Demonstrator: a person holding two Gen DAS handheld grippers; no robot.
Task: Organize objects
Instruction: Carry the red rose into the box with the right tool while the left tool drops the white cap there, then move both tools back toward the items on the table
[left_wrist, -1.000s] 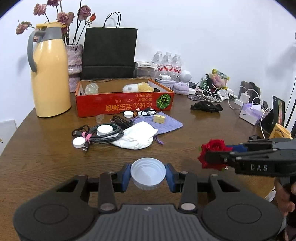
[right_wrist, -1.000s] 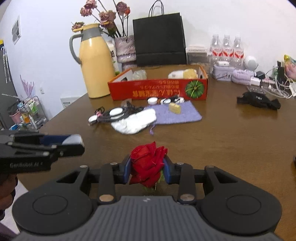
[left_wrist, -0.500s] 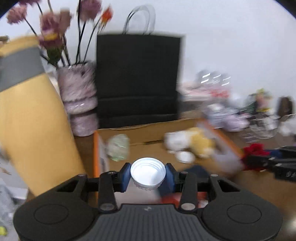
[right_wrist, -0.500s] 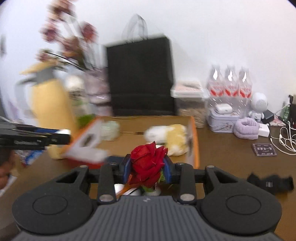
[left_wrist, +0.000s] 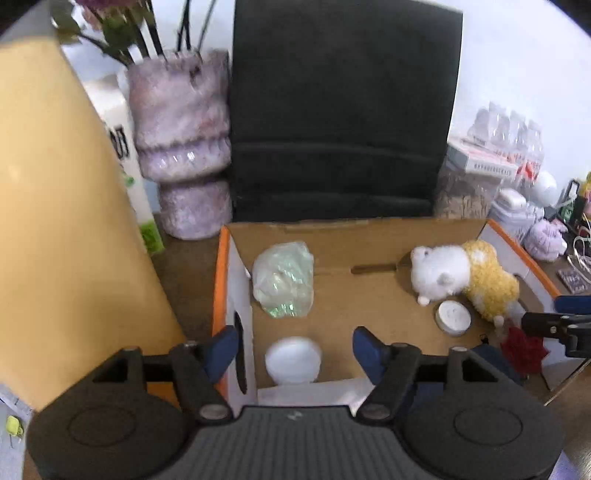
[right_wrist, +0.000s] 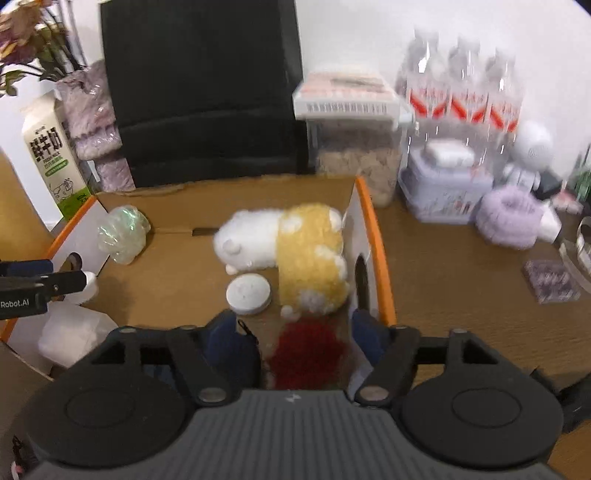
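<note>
White cap (left_wrist: 293, 360) seen blurred between opening jaws of left gripper (left_wrist: 293, 350), clear of both pads, at near-left corner of cardboard box (left_wrist: 369, 236); round, no long axis, facing cannot be told. Red rose (right_wrist: 308, 354) seen blurred between opening jaws of right gripper (right_wrist: 295, 341), untouched by pads, at near-right corner; long axis cannot be told. Plush toy (right_wrist: 288, 251), white disc (right_wrist: 248, 294), crumpled film (left_wrist: 284, 282) lie inside box.

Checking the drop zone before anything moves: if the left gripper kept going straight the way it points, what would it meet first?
Probably the blurred white round cap, loose between the opening jaws of the left gripper and clear of both pads. Beyond it lies the brown floor of the orange-edged cardboard box. Depth is uncertain.
</note>
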